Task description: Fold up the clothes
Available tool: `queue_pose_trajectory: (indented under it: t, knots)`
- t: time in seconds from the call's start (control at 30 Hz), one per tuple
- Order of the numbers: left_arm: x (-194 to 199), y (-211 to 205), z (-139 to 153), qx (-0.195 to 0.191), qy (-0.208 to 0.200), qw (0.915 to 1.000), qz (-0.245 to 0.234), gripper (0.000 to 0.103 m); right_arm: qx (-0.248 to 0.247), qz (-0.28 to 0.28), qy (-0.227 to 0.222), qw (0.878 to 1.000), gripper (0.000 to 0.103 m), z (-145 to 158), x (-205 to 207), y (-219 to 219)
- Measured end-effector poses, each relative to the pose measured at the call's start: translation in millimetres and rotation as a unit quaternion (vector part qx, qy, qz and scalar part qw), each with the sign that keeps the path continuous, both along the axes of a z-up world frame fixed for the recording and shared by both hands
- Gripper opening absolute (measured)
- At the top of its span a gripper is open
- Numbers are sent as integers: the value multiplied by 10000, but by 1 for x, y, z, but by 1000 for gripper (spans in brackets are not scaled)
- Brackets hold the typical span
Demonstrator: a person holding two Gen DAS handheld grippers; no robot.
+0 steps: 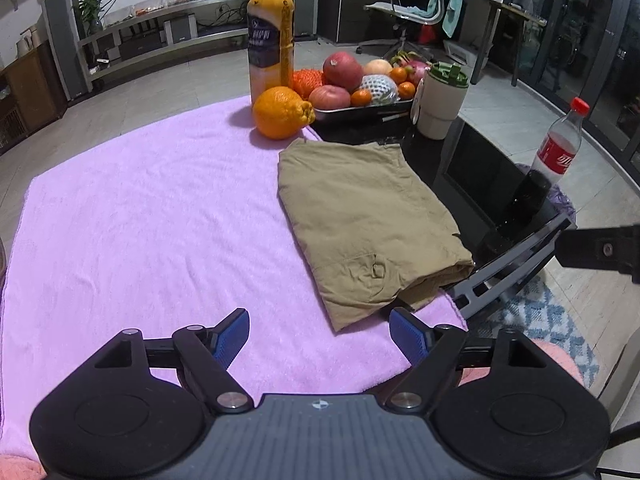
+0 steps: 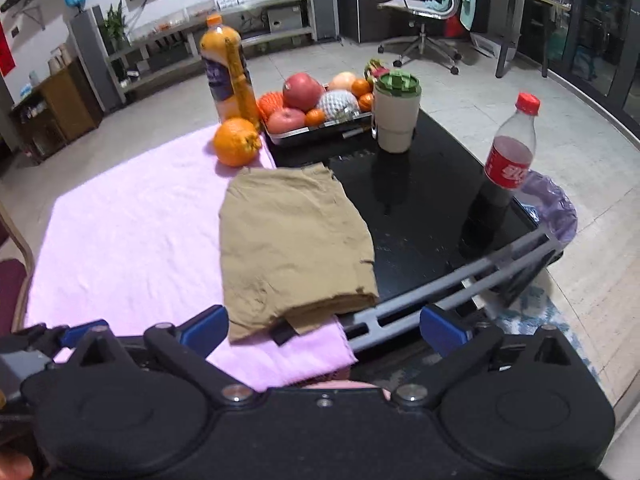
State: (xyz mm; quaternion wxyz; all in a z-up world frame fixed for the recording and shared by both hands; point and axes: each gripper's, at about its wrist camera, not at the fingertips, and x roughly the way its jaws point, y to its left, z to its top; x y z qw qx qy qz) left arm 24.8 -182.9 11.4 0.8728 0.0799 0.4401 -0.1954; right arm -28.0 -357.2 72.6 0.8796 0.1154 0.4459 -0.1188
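- Two grippers face a dark table, and neither holds anything
- The left gripper [image 1: 319, 334] has its blue-padded fingers spread wide apart above the pink towel [image 1: 160, 216], with only towel between them
- The right gripper [image 2: 324, 326] also has its fingers set wide apart, hanging at the near edge of the table [image 2: 424, 208]; the near end of the garment lies between them in that view, not pinched
- The khaki garment [image 1: 368, 216] lies folded into a thick rectangle along the right edge of the pink towel, part of it resting on the bare black tabletop, its layered open edge toward the cameras
- Just beyond its far end sits a large orange [image 1: 282, 112], with a tall orange juice bottle [image 1: 271, 36] behind it
- A metal tray of fruit [image 1: 360, 110] stands to the right of those, then a cream tumbler with a green lid [image 1: 440, 100]
- A cola bottle with a red cap [image 1: 556, 152] stands near the table's right edge, well apart from the garment
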Motion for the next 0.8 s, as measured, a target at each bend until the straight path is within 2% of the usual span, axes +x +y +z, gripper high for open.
queue_pose_trajectory:
  t: [0.33, 0.57, 0.7, 0.8]
  knots:
    - [-3, -12, -15, -4, 203, 9998, 12, 82, 132, 74, 458, 9988, 103, -38, 0, -7]
    - [-4, -16, -20, -25, 246, 9997, -4, 82, 170, 137, 502, 9985, 103, -45, -2, -6]
    - [-5, -16, -21, -61, 209, 9998, -15, 89, 199, 167, 514, 9983, 103, -47, 0, -6]
    - [-6, -15, -19, -108, 127, 9999, -11, 89, 212, 184, 527, 9982, 103, -49, 0, -5]
